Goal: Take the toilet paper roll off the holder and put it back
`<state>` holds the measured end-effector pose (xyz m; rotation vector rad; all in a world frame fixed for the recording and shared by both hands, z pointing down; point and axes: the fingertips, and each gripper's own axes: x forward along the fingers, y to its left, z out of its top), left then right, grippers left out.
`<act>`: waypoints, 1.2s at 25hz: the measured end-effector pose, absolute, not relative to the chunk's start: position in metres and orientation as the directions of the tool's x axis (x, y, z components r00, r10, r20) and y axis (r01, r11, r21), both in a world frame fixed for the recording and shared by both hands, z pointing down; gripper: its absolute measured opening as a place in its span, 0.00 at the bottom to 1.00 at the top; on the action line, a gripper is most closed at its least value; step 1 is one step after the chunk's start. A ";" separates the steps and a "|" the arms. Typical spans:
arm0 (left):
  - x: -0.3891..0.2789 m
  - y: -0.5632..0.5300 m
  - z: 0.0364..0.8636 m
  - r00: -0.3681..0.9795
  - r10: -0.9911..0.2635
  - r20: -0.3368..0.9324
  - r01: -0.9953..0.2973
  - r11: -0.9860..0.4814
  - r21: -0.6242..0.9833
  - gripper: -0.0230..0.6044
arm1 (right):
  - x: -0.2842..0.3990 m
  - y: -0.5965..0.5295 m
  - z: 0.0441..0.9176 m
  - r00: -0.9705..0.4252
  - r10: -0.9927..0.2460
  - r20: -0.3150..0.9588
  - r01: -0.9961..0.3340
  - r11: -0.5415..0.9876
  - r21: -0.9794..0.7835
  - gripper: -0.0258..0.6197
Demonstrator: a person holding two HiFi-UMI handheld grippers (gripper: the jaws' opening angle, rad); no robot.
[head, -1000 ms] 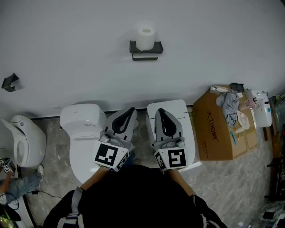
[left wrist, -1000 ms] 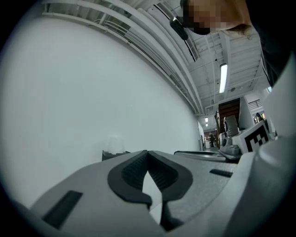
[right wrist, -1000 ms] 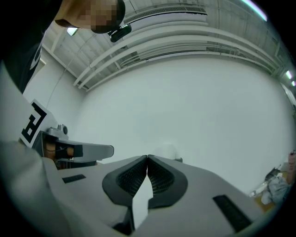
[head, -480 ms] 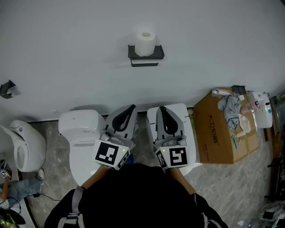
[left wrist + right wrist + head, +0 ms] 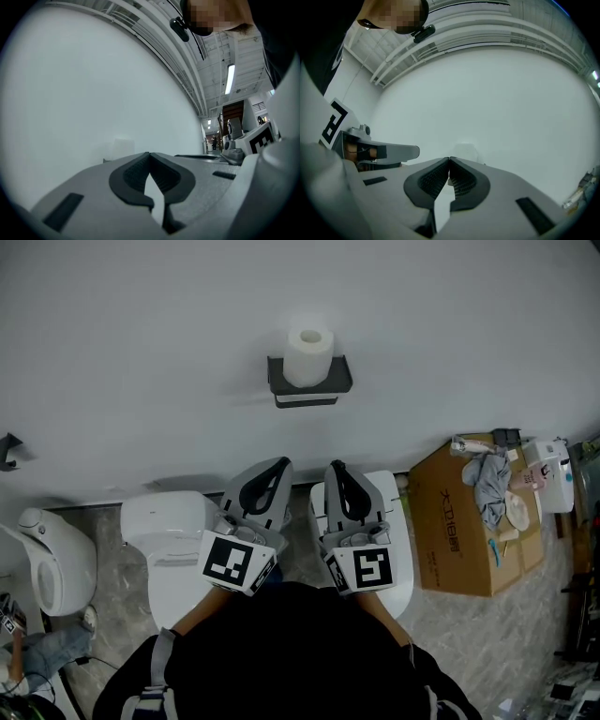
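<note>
Standing upright atop holder [image 5: 339, 377] — roll [image 5: 307, 356], axis vertical.

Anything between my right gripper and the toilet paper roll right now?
Only bare white wall in the head view, between the right gripper and the toilet paper roll on its black holder.
</note>
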<state>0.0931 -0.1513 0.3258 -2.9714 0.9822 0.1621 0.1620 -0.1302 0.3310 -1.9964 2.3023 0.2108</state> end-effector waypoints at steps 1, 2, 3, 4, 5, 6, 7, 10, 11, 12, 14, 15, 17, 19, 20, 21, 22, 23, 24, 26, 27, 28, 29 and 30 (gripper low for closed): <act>0.094 -0.158 0.326 0.800 -0.592 -0.096 -0.592 -0.805 0.025 0.05 | 0.163 -0.137 0.331 -0.141 -0.978 -0.153 -0.990 0.135 0.045 0.08; 0.095 -0.166 0.327 0.802 -0.590 -0.092 -0.590 -0.807 0.026 0.05 | 0.164 -0.145 0.331 -0.138 -0.979 -0.151 -0.990 0.133 0.043 0.08; 0.096 -0.173 0.327 0.804 -0.588 -0.090 -0.589 -0.808 0.026 0.05 | 0.165 -0.153 0.332 -0.138 -0.979 -0.149 -0.990 0.133 0.044 0.08; 0.097 -0.181 0.327 0.805 -0.587 -0.088 -0.587 -0.809 0.025 0.05 | 0.165 -0.160 0.332 -0.137 -0.979 -0.148 -0.990 0.132 0.045 0.08; 0.098 -0.188 0.328 0.807 -0.584 -0.087 -0.584 -0.811 0.025 0.05 | 0.166 -0.168 0.331 -0.135 -0.980 -0.148 -0.990 0.130 0.046 0.08; 0.099 -0.195 0.328 0.809 -0.581 -0.086 -0.581 -0.813 0.024 0.05 | 0.167 -0.174 0.331 -0.133 -0.980 -0.148 -0.991 0.127 0.047 0.08; 0.101 -0.202 0.328 0.812 -0.577 -0.087 -0.577 -0.816 0.024 0.05 | 0.168 -0.181 0.332 -0.129 -0.981 -0.147 -0.991 0.123 0.047 0.08; 0.104 -0.219 0.327 0.822 -0.562 -0.089 -0.563 -0.826 0.022 0.05 | 0.169 -0.199 0.331 -0.116 -0.983 -0.144 -0.993 0.111 0.049 0.08; 0.104 -0.225 0.327 0.825 -0.558 -0.089 -0.558 -0.829 0.022 0.05 | 0.169 -0.204 0.330 -0.113 -0.983 -0.145 -0.993 0.107 0.050 0.08; 0.104 -0.230 0.327 0.828 -0.555 -0.085 -0.555 -0.832 0.023 0.05 | 0.169 -0.210 0.330 -0.109 -0.983 -0.146 -0.993 0.103 0.050 0.08; 0.104 -0.241 0.330 0.831 -0.552 -0.067 -0.551 -0.834 0.031 0.05 | 0.169 -0.220 0.330 -0.102 -0.984 -0.146 -0.994 0.096 0.051 0.08; 0.104 -0.246 0.330 0.833 -0.550 -0.064 -0.549 -0.835 0.033 0.05 | 0.169 -0.225 0.330 -0.098 -0.985 -0.145 -0.994 0.092 0.052 0.08; 0.105 -0.255 0.330 0.837 -0.542 -0.074 -0.541 -0.841 0.029 0.05 | 0.170 -0.234 0.331 -0.088 -0.986 -0.145 -0.995 0.080 0.061 0.08; 0.106 -0.263 0.330 0.843 -0.531 -0.088 -0.532 -0.847 0.022 0.05 | 0.170 -0.242 0.330 -0.081 -0.985 -0.151 -0.995 0.070 0.072 0.08; 0.106 -0.266 0.329 0.845 -0.527 -0.092 -0.527 -0.849 0.020 0.05 | 0.170 -0.245 0.329 -0.080 -0.985 -0.155 -0.995 0.069 0.070 0.08; 0.107 -0.269 0.329 0.847 -0.523 -0.092 -0.524 -0.852 0.019 0.05 | 0.171 -0.247 0.327 -0.079 -0.984 -0.160 -0.996 0.069 0.062 0.08; 0.107 -0.271 0.329 0.849 -0.520 -0.091 -0.521 -0.853 0.019 0.05 | 0.171 -0.249 0.325 -0.078 -0.983 -0.164 -0.996 0.069 0.056 0.08; 0.107 -0.272 0.328 0.851 -0.518 -0.092 -0.518 -0.855 0.020 0.05 | 0.171 -0.251 0.323 -0.077 -0.983 -0.166 -0.996 0.069 0.056 0.08; 0.107 -0.274 0.328 0.852 -0.515 -0.095 -0.516 -0.856 0.021 0.05 | 0.171 -0.252 0.322 -0.077 -0.983 -0.167 -0.996 0.068 0.059 0.08; 0.108 -0.275 0.326 0.853 -0.513 -0.101 -0.513 -0.858 0.023 0.05 | 0.170 -0.254 0.319 -0.082 -0.982 -0.168 -0.996 0.073 0.056 0.14; 0.109 -0.276 0.325 0.853 -0.512 -0.103 -0.513 -0.858 0.023 0.05 | 0.170 -0.256 0.319 -0.087 -0.982 -0.166 -0.996 0.079 0.051 0.20; 0.109 -0.278 0.324 0.852 -0.513 -0.101 -0.514 -0.858 0.024 0.05 | 0.169 -0.257 0.318 -0.091 -0.982 -0.163 -0.995 0.085 0.046 0.22; 0.110 -0.279 0.323 0.851 -0.515 -0.100 -0.515 -0.857 0.026 0.05 | 0.170 -0.259 0.317 -0.094 -0.983 -0.160 -0.995 0.088 0.043 0.24; 0.111 -0.281 0.322 0.850 -0.518 -0.099 -0.518 -0.855 0.027 0.05 | 0.170 -0.260 0.316 -0.095 -0.983 -0.158 -0.995 0.090 0.041 0.27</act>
